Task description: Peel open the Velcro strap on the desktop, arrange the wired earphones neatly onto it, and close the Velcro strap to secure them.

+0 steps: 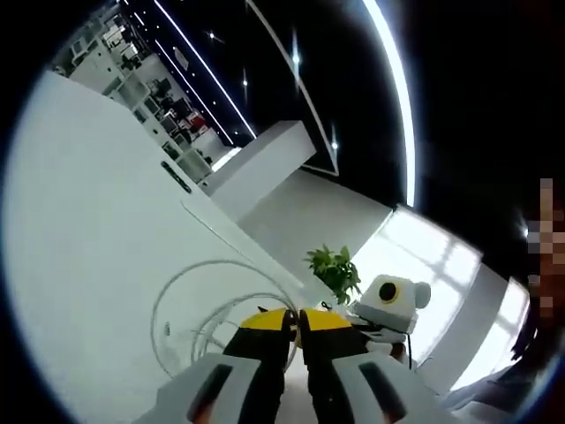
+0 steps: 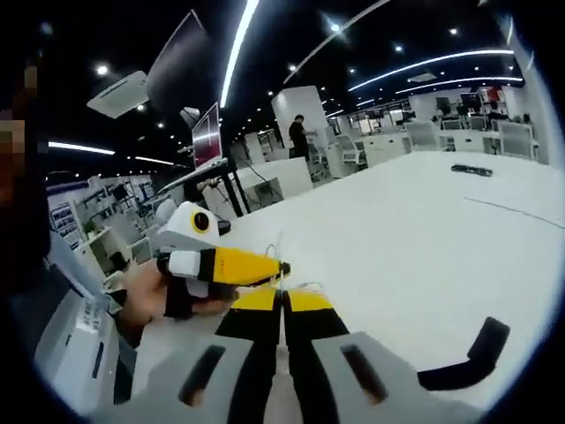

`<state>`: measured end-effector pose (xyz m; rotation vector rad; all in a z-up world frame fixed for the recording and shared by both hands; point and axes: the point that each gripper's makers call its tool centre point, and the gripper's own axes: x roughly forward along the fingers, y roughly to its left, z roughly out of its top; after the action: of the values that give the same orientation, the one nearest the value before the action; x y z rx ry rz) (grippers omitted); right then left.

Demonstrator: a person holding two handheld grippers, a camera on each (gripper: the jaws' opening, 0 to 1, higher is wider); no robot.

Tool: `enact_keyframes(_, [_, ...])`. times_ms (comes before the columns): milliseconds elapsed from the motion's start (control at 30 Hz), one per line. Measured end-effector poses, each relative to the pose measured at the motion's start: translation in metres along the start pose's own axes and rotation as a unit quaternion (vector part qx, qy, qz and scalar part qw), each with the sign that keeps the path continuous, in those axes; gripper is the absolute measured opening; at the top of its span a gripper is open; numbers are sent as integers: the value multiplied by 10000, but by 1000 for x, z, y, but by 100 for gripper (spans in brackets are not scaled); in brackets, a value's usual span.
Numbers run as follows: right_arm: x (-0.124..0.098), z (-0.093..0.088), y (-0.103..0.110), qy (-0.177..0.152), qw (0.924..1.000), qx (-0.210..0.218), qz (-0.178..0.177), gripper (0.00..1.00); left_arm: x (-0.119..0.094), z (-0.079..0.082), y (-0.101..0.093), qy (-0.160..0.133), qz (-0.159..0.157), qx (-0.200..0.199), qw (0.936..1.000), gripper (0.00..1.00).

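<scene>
The white earphone cable lies in loose loops on the white desk and runs up to my left gripper, whose yellow-tipped jaws are shut on it. In the right gripper view my right gripper is shut too, and a thin strand of cable rises from its tips. The left gripper, held in a hand, comes in from the left with its tips just above mine. A black Velcro strap lies on the desk at the lower right, one end bent upward.
A small dark object lies far out on the desk. A potted plant stands beyond the desk edge. Monitors, chairs and a standing person fill the background.
</scene>
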<state>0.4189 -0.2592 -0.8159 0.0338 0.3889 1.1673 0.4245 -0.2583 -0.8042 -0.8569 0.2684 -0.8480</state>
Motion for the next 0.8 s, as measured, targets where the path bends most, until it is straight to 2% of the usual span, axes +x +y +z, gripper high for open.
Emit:
enact_keyframes(300, [3,-2,3,39,9998,-179,-11,4,-1,4,1,-47,13,-121,9999,6])
enact_keyframes(500, [2,1,3,-75,10000,-5,32,5,-3,6,-1,-98,-11,-127,9999,6])
enact_keyframes(800, [0,0,-4,-66,9999,85,-93,6,-13,21,10,-453,137,-342,9983,6])
